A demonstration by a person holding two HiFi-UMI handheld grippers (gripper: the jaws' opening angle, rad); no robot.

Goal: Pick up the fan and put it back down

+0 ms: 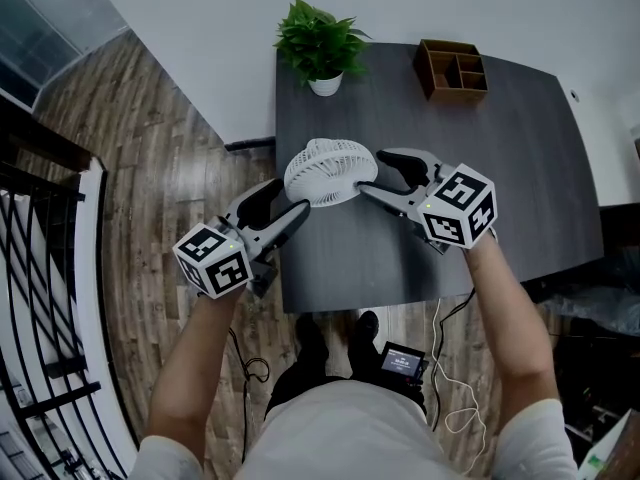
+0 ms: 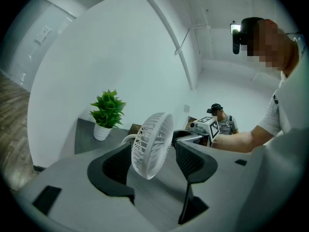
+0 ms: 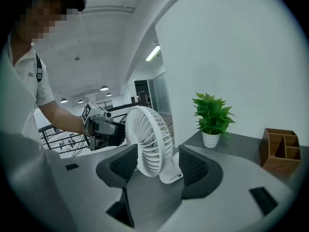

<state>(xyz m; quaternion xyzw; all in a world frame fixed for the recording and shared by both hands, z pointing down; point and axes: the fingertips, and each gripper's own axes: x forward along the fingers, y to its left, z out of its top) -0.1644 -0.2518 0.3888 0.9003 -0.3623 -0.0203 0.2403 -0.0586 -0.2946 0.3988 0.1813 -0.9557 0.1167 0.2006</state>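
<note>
The fan [image 1: 330,171] stands on the desk [image 1: 520,168] btwn the left claw [image 1: 292,195] & right claw [image 1: 372,173], both spread wide & not squeezing it, so I'd move them slow & straight, w/o knocking it over.

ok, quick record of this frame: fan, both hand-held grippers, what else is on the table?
fan: white round-grilled plastic desk fan, upright on dark grey table
left hand-held gripper: open, fan between jaws, pads off it
right hand-held gripper: open, fan between jaws, pads off it
also on table: green potted plant, brown wooden organiser box, both at far edge
</note>
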